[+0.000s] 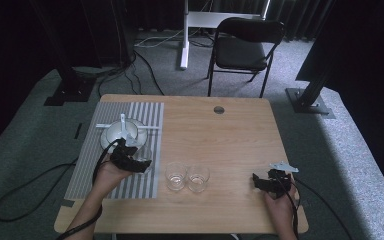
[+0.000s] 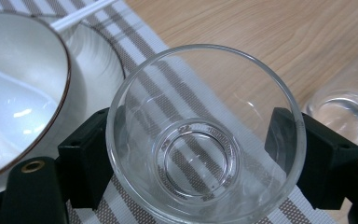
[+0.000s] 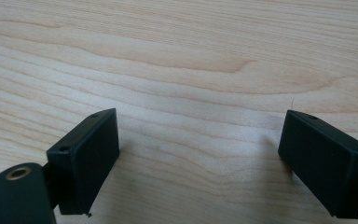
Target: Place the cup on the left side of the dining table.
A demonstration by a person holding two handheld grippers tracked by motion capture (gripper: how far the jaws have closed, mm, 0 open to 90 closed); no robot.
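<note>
Glass [image 2: 205, 140], empty, pinched in left claw [image 2: 191, 154] over striped mat [image 2: 135, 32].
Right claw [image 3: 200, 163] spread above bare table [image 3: 191, 56]; white bowl [image 2: 14, 88] at glass's 9 o'clock.

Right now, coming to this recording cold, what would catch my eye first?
The left claw grabs attention: its jaws stand either side of a clear empty drinking glass over the grey-and-white striped placemat, beside a white bowl with a dark rim. Two more clear glasses stand side by side on the light wooden table near its front middle. The right claw is open over bare wood at the table's front right.
</note>
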